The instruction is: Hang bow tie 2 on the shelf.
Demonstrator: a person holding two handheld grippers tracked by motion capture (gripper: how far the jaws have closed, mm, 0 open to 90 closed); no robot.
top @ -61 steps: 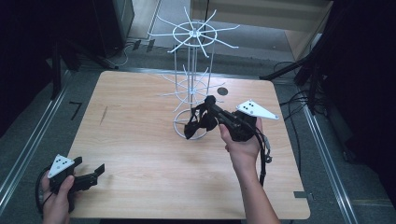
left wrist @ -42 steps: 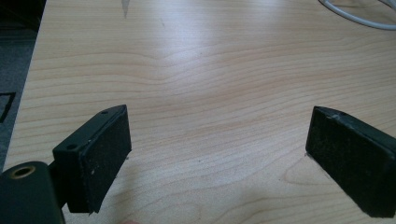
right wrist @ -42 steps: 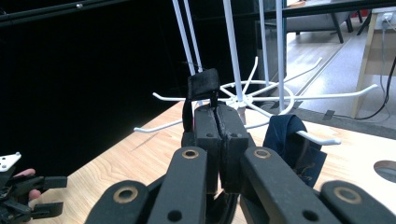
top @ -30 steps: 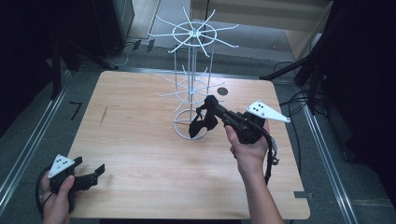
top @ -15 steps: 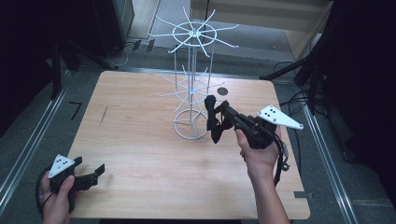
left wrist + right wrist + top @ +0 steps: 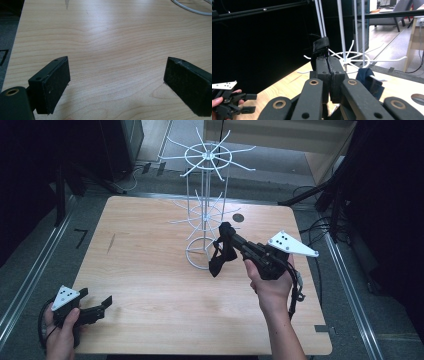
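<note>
- The right gripper [image 6: 226, 236] has its jaws pressed together on a black strap [image 6: 220, 255], a soft dark loop that hangs from the jaw tips just right of the white wire rack [image 6: 205, 215] and above the table [image 6: 150, 285]. In the right gripper view the pads meet almost flush, with only a thin fold of the strap [image 6: 321, 46] showing above them.
- The hold looks thin. Judging by how little fabric sits between the pads, a sharp swing or a tug against a wire could pull the strap free and drop it onto the table.
- The dangling loop hangs close to the rack's lower prongs and its base ring [image 6: 197, 252]. If it is carried across them, it could catch on a prong it is not meant for.
- The rack is light wire on a narrow ring. A pull through a snagged strap, or a knock from the gripper's body, would likely tip or slide it.
- The prongs are thin and pale. Lining up a limp loop over one could easily miss, since the loop may hang shut rather than open.
- The left gripper [image 6: 95, 307] rests at the near left corner, jaws wide apart on nothing, well apart from the rack. It cannot steady the rack from there should it start to lean.
</note>
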